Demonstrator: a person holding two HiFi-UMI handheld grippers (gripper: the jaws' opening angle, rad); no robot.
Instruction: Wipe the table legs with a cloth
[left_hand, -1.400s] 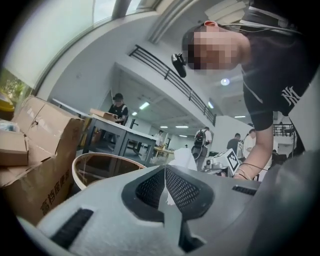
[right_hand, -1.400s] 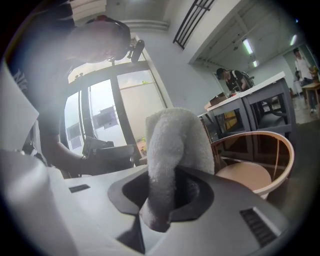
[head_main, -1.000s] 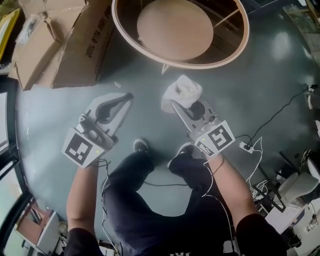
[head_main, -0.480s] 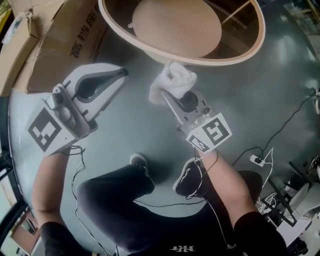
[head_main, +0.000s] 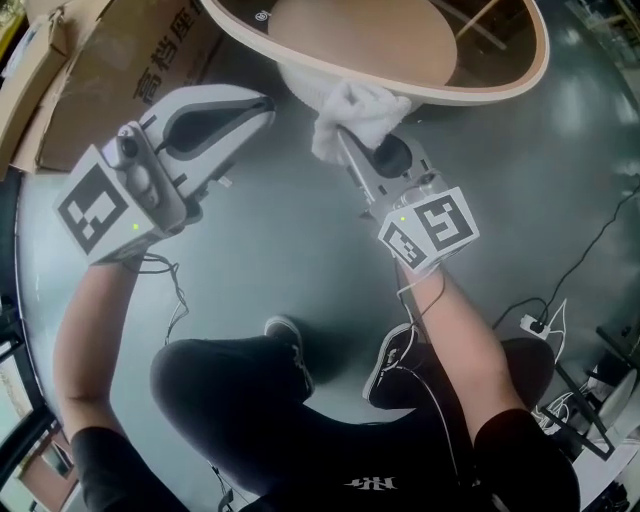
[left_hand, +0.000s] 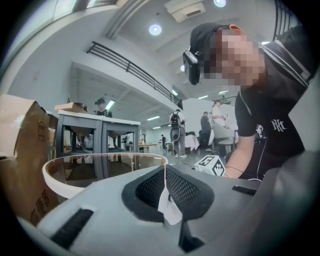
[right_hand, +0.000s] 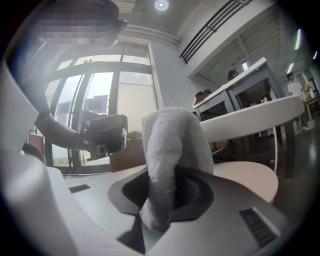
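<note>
A round table with a pale rim (head_main: 500, 90) and a wooden lower shelf (head_main: 370, 35) fills the top of the head view. My right gripper (head_main: 350, 140) is shut on a white cloth (head_main: 362, 112), and the bunched cloth sits right at the near edge of the rim. In the right gripper view the cloth (right_hand: 172, 150) stands up from between the jaws, with the rim (right_hand: 250, 122) just behind it. My left gripper (head_main: 262, 102) is held left of the cloth, short of the table, jaws together. Its own view shows a small white scrap (left_hand: 167, 207) at the jaw seam.
Flattened cardboard boxes (head_main: 110, 70) lie at the upper left on the grey floor. Cables and a power strip (head_main: 530, 325) trail at the right. The person's shoes (head_main: 290, 335) are below the grippers. Grey desks (left_hand: 95, 125) and several people stand far behind the table.
Both grippers have moved forward toward the table. The cloth has gone from the open floor to the rim's near edge. The left gripper has risen closer to the head camera.
</note>
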